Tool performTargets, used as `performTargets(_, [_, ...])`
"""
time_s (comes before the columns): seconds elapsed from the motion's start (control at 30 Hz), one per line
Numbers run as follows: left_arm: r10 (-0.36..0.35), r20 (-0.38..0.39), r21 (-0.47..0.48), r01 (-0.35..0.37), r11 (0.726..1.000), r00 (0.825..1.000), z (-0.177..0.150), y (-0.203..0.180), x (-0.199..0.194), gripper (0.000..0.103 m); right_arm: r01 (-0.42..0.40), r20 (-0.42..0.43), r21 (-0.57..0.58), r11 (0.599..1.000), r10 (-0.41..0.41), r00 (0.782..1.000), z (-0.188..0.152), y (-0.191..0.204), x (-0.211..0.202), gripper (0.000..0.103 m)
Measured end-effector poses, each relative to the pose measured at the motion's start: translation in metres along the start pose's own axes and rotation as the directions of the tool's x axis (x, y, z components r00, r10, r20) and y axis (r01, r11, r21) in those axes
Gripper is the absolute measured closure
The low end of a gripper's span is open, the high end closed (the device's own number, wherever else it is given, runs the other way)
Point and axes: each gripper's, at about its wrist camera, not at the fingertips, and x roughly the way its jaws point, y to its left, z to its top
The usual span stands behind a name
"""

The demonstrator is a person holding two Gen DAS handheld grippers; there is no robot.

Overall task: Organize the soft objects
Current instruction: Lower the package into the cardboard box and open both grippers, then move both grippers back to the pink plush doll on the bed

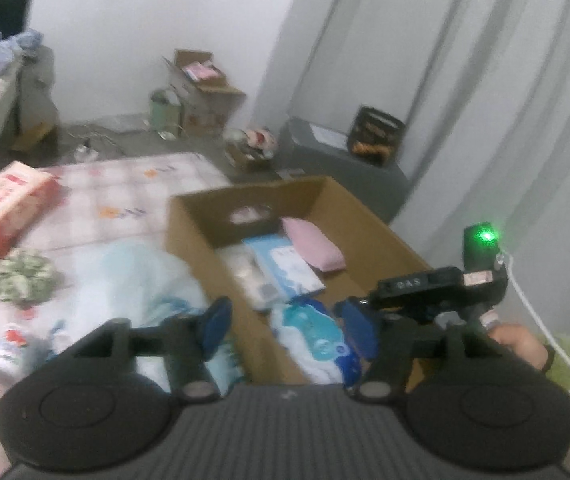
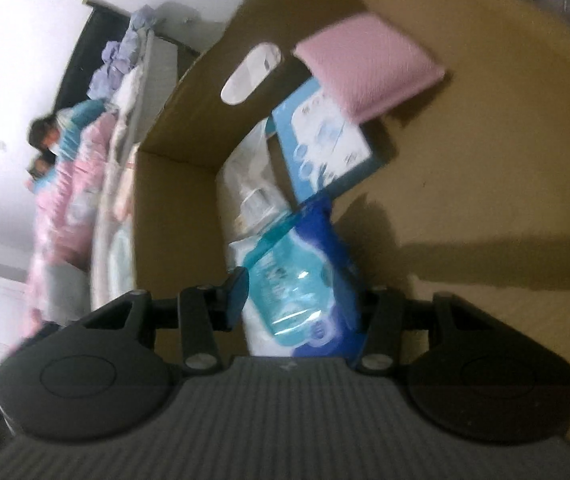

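I am holding my left gripper over the near edge of the open brown cardboard box, and its blue pads are standing apart with nothing pinched between them. The edge of the box and a soft blue and white plastic pack are showing in the gap, but the pads are not pressing on them.

My right gripper is reaching into the same box. The blue and white plastic pack is sitting between its fingers. The left pad is right at the side of the pack, and the right pad is hiding behind it, so I cannot tell if I am squeezing it.

Deeper in the box, a flat light blue packet is lying next to a white plastic pack, and a small pink pillow-like pouch is resting on the far end of the blue packet.

On the checked sheet beside the box, a red and white soft pack and a green patterned scrunchie are lying well apart from the box. A pale blue plastic bag is lying just beside the box wall.
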Motion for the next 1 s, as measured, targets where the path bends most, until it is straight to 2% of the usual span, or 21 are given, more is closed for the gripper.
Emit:
performTargets(0.1, [0.052,0.031,-0.003,-0.052,0.999,0.998,-0.013,0.010,-0.021,0.021,0.040,-0.008,-0.021,0.999,-0.040,0.999,0.003,-0.001,0.001,0.044])
performTargets(0.23, [0.127,0.013,0.018,-0.127,0.992,0.992,-0.034,0.023,-0.036,0.010,0.039,-0.113,-0.017,0.999,-0.040,0.993,0.001,0.000,0.022,0.040])
performTargets(0.33, [0.185,0.002,0.018,-0.185,0.983,0.983,-0.055,0.037,-0.048,0.008,0.067,-0.122,-0.057,0.996,-0.073,0.990,-0.003,0.011,0.031,0.041])
performTargets(0.4, [0.210,-0.027,0.005,-0.210,0.978,0.977,-0.069,0.048,-0.054,0.007,0.063,-0.123,-0.047,0.997,-0.068,0.990,-0.002,0.015,0.035,0.053])
performTargets(0.47, [0.241,-0.059,-0.013,-0.242,0.970,0.969,-0.083,0.060,-0.059,0.007,0.064,-0.130,-0.031,0.997,-0.068,0.989,-0.002,0.018,0.042,0.057])
performTargets(0.6, [0.287,-0.080,-0.055,-0.292,0.955,0.954,-0.108,0.078,-0.070,0.006,0.079,-0.104,-0.029,0.996,-0.082,0.991,-0.002,0.027,0.049,0.057])
performTargets(0.7, [0.287,-0.075,-0.119,-0.295,0.948,0.955,-0.124,0.090,-0.079,0.004,0.085,-0.082,-0.041,0.996,-0.088,0.993,-0.003,0.033,0.055,0.058])
performTargets(0.83, [0.298,-0.078,-0.158,-0.307,0.939,0.951,-0.137,0.100,-0.087,0.004,0.112,-0.055,-0.080,0.990,-0.117,0.992,-0.005,0.044,0.058,0.056])
performTargets(0.93, [0.315,-0.051,-0.160,-0.319,0.934,0.948,-0.141,0.100,-0.095,0.004,0.126,-0.041,-0.110,0.986,-0.131,0.990,-0.008,0.053,0.055,0.053])
performTargets(1.0, [0.315,-0.030,-0.158,-0.316,0.936,0.949,-0.141,0.101,-0.098,0.004,0.118,-0.022,-0.113,0.986,-0.122,0.992,-0.010,0.058,0.048,0.044])
